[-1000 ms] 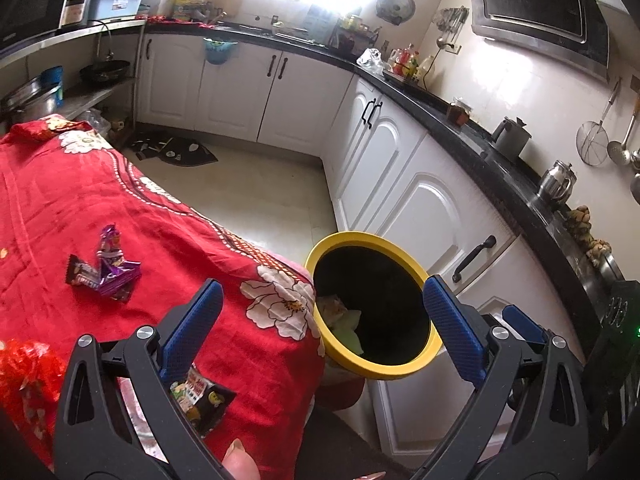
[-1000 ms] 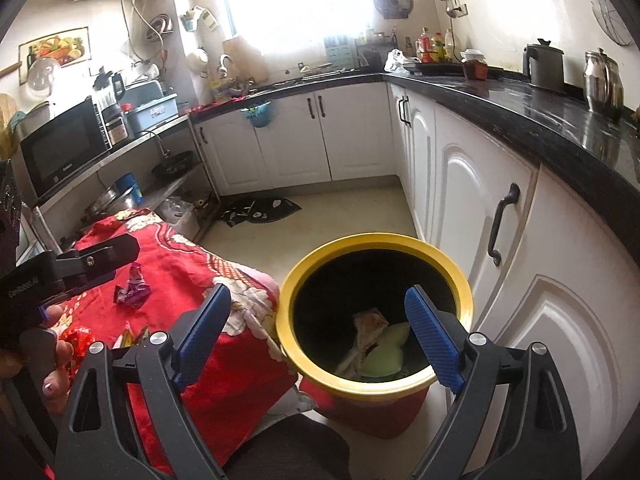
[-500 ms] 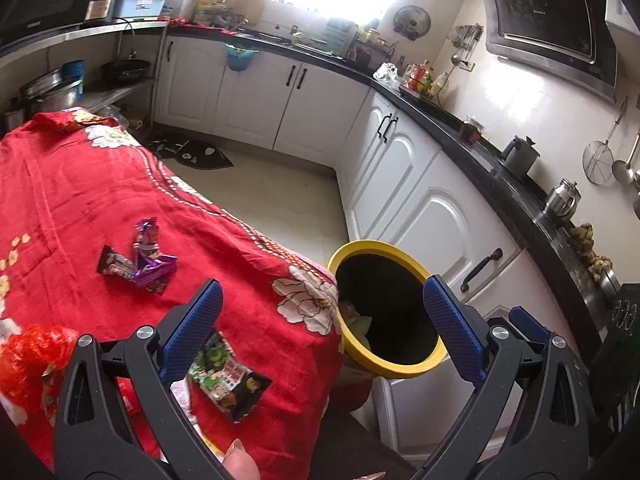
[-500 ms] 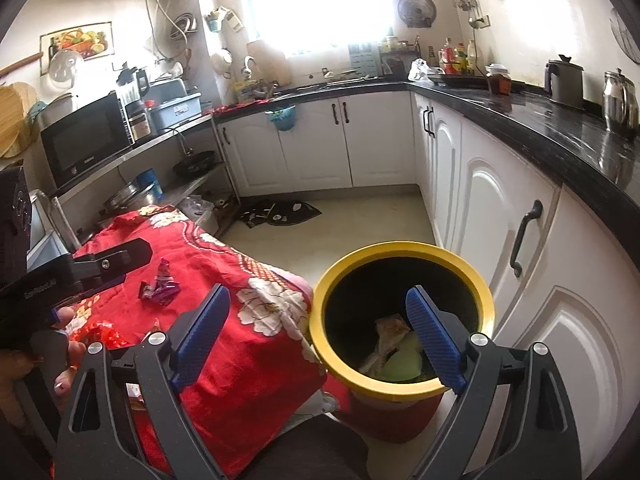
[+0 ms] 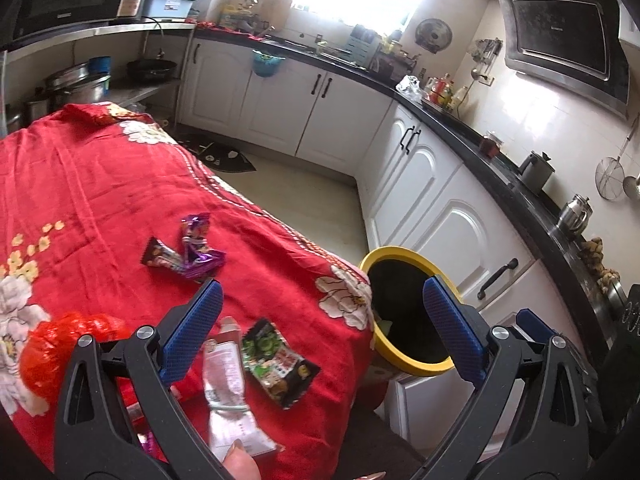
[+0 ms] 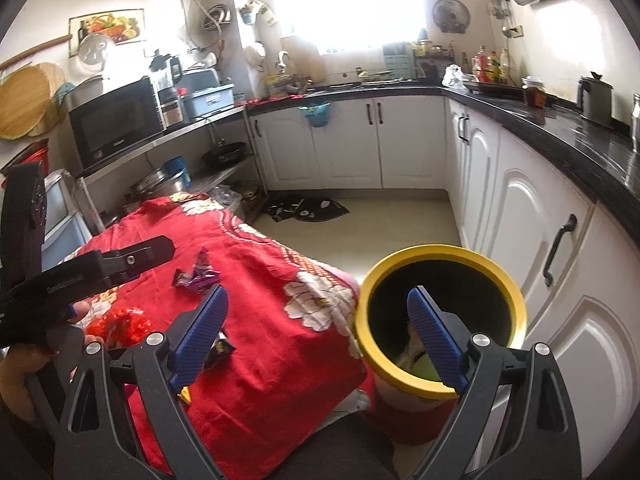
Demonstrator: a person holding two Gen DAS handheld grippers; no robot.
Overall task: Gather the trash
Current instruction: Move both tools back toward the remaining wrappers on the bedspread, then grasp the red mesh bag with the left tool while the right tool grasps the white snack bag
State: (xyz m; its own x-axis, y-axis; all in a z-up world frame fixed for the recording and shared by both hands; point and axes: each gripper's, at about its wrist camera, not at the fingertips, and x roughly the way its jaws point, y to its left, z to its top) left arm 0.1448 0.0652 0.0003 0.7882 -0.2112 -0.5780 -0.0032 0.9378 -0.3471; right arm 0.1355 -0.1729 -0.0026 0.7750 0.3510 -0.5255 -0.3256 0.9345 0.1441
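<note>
A red floral cloth (image 5: pixel 100 200) covers the table. On it lie a purple wrapper (image 5: pixel 198 250) with a dark bar wrapper beside it, a green-and-black snack packet (image 5: pixel 280 362), a pink-white packet (image 5: pixel 224 376) and a crumpled red wrapper (image 5: pixel 60 344). A yellow-rimmed bin (image 5: pixel 404 360) stands off the table's right corner and holds some rubbish. My left gripper (image 5: pixel 320 324) is open above the table's near corner, over the snack packet. My right gripper (image 6: pixel 316 332) is open between table corner and bin (image 6: pixel 440 276). The left gripper's body (image 6: pixel 80 272) shows at the left of the right wrist view.
White cabinets (image 5: pixel 420 184) under a black counter (image 5: pixel 520 184) run along the right and far walls. A kettle (image 5: pixel 536 168) and pot stand on the counter. Shelves with a microwave (image 6: pixel 116 120) and pans are at the left. A dark mat (image 6: pixel 308 208) lies on the pale floor.
Both grippers have swung left, away from the bin and towards the table. More of the cloth and its wrappers now show in the left wrist view. Both stay open.
</note>
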